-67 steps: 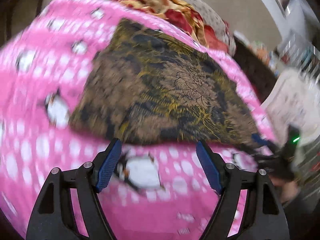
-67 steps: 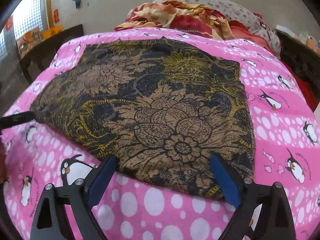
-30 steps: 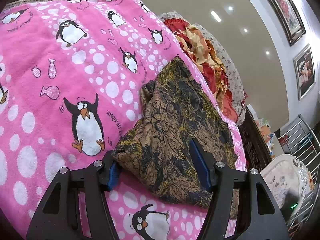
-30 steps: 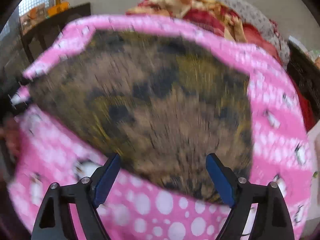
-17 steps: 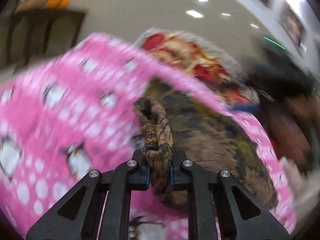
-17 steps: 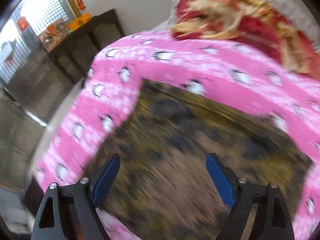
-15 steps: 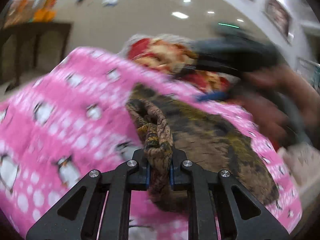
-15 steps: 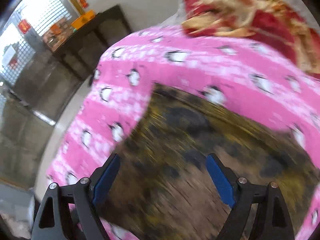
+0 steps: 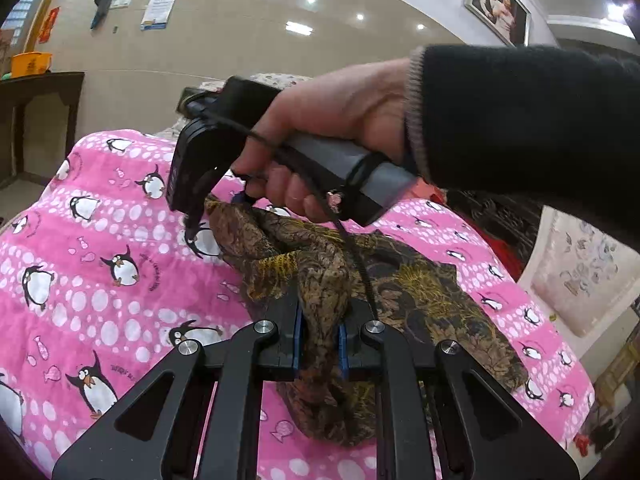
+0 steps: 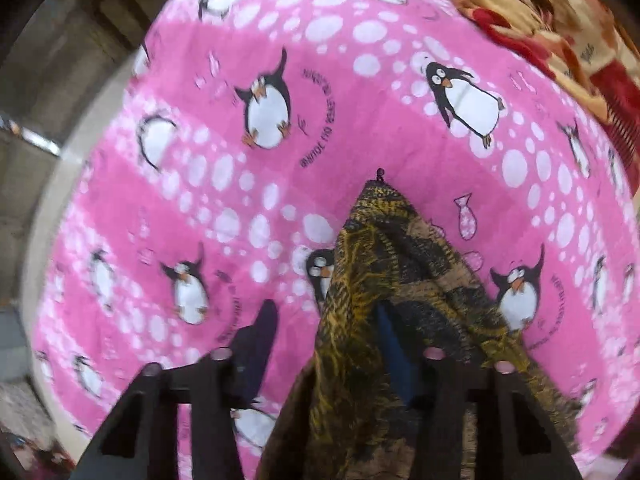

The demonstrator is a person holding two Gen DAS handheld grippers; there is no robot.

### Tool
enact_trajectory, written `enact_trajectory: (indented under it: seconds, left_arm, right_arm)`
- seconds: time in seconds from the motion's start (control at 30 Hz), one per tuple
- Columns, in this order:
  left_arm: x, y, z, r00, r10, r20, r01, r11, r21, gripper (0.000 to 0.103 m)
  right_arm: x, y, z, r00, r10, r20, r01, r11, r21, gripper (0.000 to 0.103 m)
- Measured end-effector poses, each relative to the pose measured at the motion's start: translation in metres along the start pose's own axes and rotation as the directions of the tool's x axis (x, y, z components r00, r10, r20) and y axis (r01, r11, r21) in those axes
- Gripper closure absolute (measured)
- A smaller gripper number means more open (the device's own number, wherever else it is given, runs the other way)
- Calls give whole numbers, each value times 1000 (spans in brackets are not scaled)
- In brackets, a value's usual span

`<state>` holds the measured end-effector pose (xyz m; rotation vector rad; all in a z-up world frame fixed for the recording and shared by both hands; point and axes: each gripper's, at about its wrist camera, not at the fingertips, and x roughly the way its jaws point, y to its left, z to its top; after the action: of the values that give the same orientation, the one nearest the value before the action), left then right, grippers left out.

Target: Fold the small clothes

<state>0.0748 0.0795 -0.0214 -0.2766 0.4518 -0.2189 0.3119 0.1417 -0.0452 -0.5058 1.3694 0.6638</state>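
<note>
The small garment is a brown, black and gold floral-print cloth (image 9: 404, 292) lying bunched on a pink penguin blanket (image 9: 100, 248). My left gripper (image 9: 319, 336) is shut on a gathered fold of the cloth near its front edge. My right gripper (image 9: 224, 210), held in a hand with a black sleeve, reaches down to the cloth's far left corner. In the right wrist view the cloth (image 10: 384, 280) drapes over the right finger, with its corner poking up between the fingers (image 10: 262, 336) of my right gripper (image 10: 328, 332), which stand apart.
A red and yellow bedding pile (image 10: 560, 32) lies at the far end of the bed. A dark wooden table (image 9: 36, 120) stands at the left by the wall. The blanket's edge (image 10: 80, 184) drops to the floor at left.
My left gripper closed on the cloth's edge and lifted it into a bunch. My right gripper swung across to the cloth's far left corner and now has cloth draped over it.
</note>
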Motion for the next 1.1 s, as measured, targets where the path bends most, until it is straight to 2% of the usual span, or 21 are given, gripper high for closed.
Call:
enact_trajectory:
  seconds: [0.03, 0.13, 0.27, 0.43, 0.6, 0.7, 0.9, 1.0, 1.1]
  left_arm:
    - [-2, -3, 0, 1000, -6, -2, 6, 1000, 2, 91]
    - [-5, -11, 1, 1000, -18, -3, 18, 1000, 16, 93]
    - [-6, -30, 2, 999, -43, -8, 43, 998, 38, 94]
    - [-3, -74, 2, 994, -108, -29, 110, 990, 88, 94]
    - [8, -118, 1, 983, -173, -61, 180, 974, 139, 95]
    - [19, -148, -4, 973, -211, -98, 225, 960, 168, 96]
    - [47, -211, -25, 939, -273, -210, 318, 922, 220, 96]
    - [76, -235, -49, 916, -252, -312, 329, 917, 225, 96]
    - [91, -245, -69, 900, -227, -373, 325, 918, 226, 96]
  right_arm:
    - [1, 0, 1, 1000, -20, -4, 20, 1000, -4, 76]
    - [-3, -7, -5, 999, -37, -3, 37, 999, -1, 94]
    - [-25, -33, -29, 999, 0, 49, -2, 999, 37, 96]
    - [-64, -86, -77, 987, 68, 147, -87, 988, 127, 96]
    - [-92, -142, -125, 974, 69, 215, -112, 974, 195, 96]
    - [-104, -182, -166, 968, 61, 243, -122, 963, 242, 96]
    - [-98, -243, -226, 967, 52, 249, -132, 940, 315, 97]
    - [-73, -272, -251, 969, 82, 234, -166, 915, 367, 97]
    - [-42, -296, -270, 961, 130, 243, -226, 876, 426, 96]
